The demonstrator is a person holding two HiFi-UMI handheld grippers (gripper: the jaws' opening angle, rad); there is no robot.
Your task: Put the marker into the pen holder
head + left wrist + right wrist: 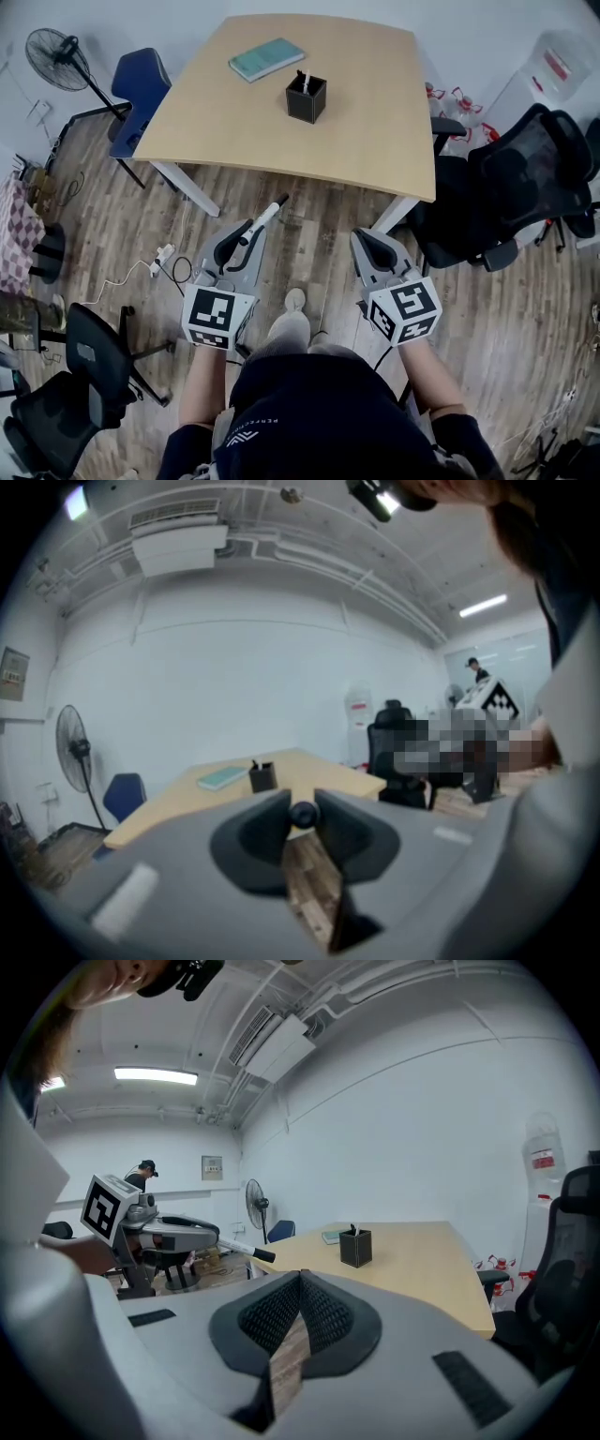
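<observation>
White marker (265, 220) is sitting clenched in the left tool (247, 233), over the floor (314, 202), well short of the surface (375, 141). Carrying it above the holder (307, 97), then tilting it upright before releasing, is looking wisest. Meanwhile the right tool (368, 246) is idling closed, empty.

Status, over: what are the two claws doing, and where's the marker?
Left gripper shut on marker, over the floor, short of the table. Right gripper shut, empty. Pen holder on table near book; nothing blocking the way.
</observation>
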